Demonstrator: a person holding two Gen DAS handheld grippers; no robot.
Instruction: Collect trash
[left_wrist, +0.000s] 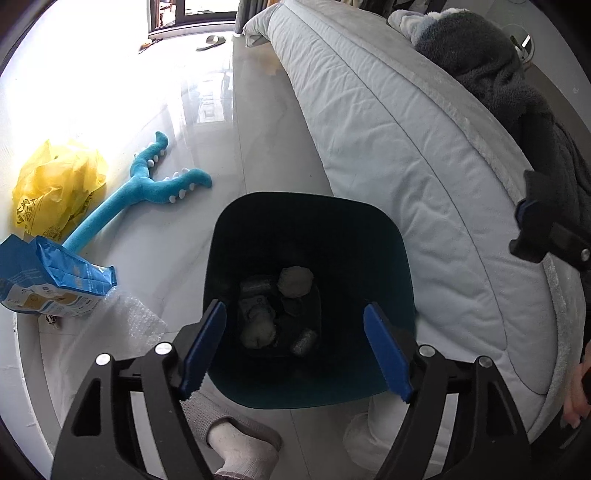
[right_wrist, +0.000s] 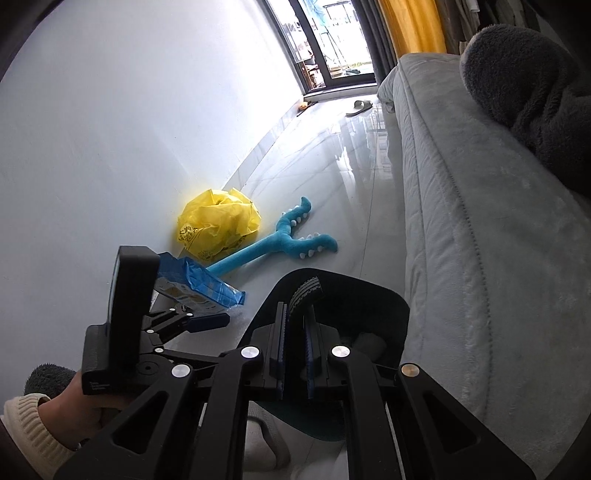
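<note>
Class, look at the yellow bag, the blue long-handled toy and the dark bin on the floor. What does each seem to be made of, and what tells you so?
Yellow bag: thin plastic film, probably; crumpled, translucent, light glows through it.
Blue toy: soft plush or foam, matte and fuzzy, with small white nubs.
Bin: likely hard plastic; smooth, dark, rounded moulded rim with a dull sheen.

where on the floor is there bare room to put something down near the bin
Bare tile runs between the blue plush toy and the grey sofa, beyond the dark bin. It is crowded along the wall side: yellow plastic bag, blue packet and bubble wrap lie close together.
</note>
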